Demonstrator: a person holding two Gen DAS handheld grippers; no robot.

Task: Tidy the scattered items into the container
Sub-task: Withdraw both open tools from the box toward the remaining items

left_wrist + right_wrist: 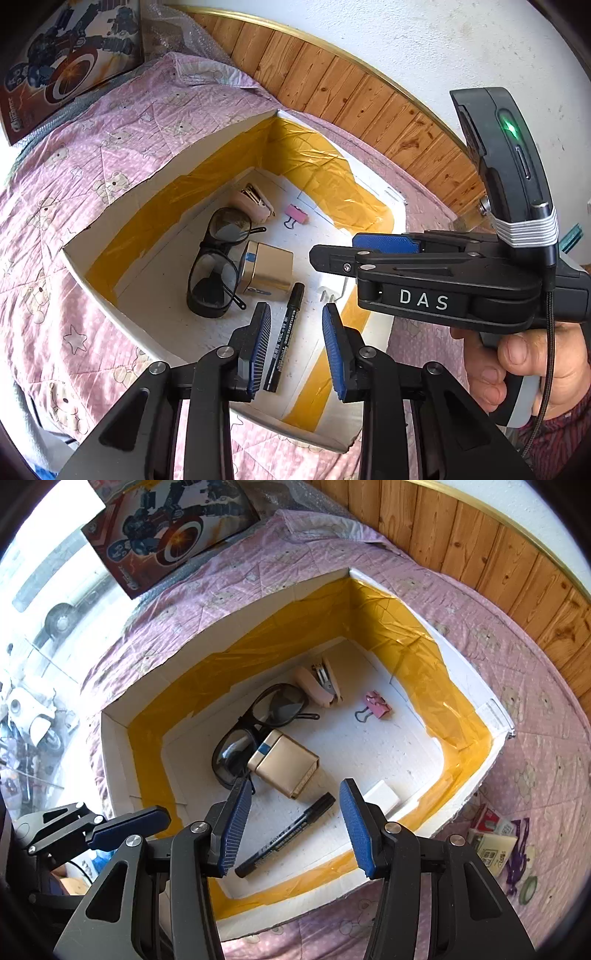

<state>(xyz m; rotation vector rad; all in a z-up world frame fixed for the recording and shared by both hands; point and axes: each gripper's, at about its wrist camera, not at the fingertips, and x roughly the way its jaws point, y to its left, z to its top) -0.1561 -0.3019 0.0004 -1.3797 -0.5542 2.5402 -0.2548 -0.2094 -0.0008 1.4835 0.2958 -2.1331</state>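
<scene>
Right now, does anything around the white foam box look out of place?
Yes. Small packets and a purple strap lie on the pink quilt outside the white foam box, right of it, not tidied in.

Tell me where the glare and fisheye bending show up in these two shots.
Left wrist view: the wood panelling bows into an arc and the yellow tape inside the box shines. Right wrist view: the window area at the left is washed out and the panelling curves along the top right.
</scene>
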